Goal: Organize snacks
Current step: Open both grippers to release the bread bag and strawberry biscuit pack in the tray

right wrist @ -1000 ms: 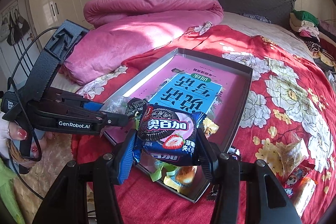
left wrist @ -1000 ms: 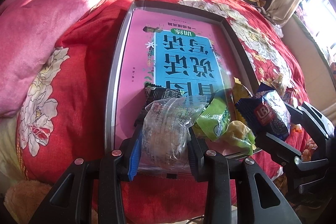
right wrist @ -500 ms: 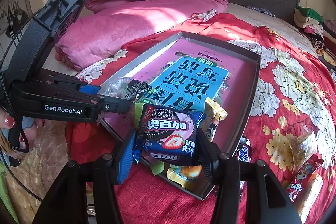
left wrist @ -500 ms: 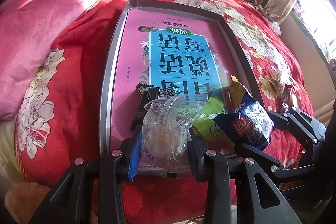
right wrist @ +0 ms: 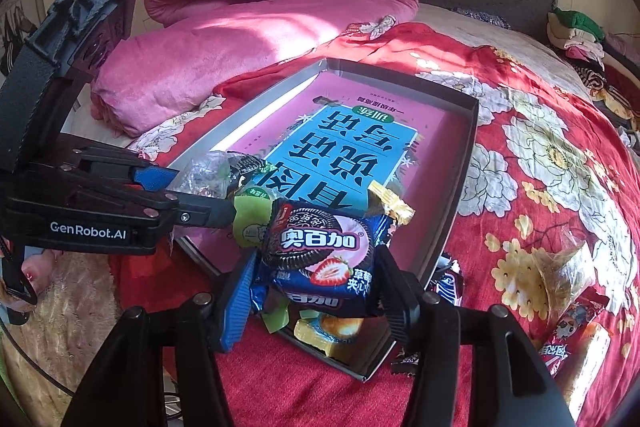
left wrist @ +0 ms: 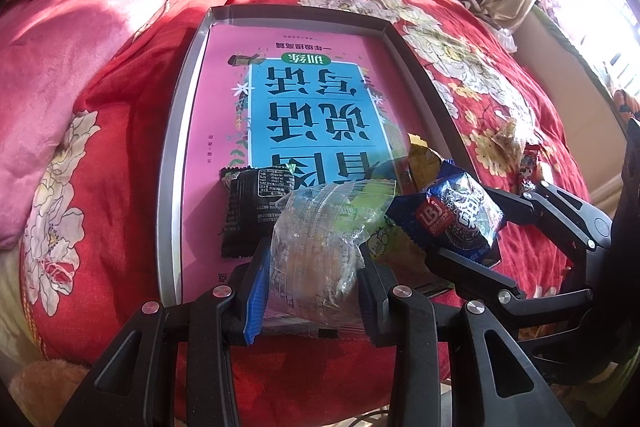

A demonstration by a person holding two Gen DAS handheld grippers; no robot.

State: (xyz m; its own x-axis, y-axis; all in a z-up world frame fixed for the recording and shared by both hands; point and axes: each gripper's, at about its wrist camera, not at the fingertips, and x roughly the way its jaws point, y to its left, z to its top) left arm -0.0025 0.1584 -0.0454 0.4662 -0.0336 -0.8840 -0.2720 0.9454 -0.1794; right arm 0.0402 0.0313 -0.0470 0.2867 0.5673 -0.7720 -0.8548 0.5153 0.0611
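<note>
In the left wrist view, the left claw (left wrist: 312, 279) at the bottom centre pinches a clear plastic snack packet (left wrist: 320, 247) between its pads, over the near end of the grey tray (left wrist: 176, 163). A pink and blue book (left wrist: 304, 99) lies flat in the tray, and a black snack packet (left wrist: 256, 211) rests on it just left of the clear one. At the right, the right claw (left wrist: 472, 239) holds a blue cookie packet (left wrist: 452, 215) beside a green wrapper (left wrist: 384, 239).

In the right wrist view, the right claw (right wrist: 316, 291) at the lower centre grips the blue strawberry cookie packet (right wrist: 320, 255); its jaws have just eased slightly wider, the packet between them. The packet hangs over the tray's near corner (right wrist: 460, 187), above a yellow wrapped snack (right wrist: 324, 335). The left claw (right wrist: 208, 187) comes in from the left with its clear packet. More snacks (right wrist: 564, 279) lie loose on the red floral bedspread (right wrist: 540, 147) at lower right.
</note>
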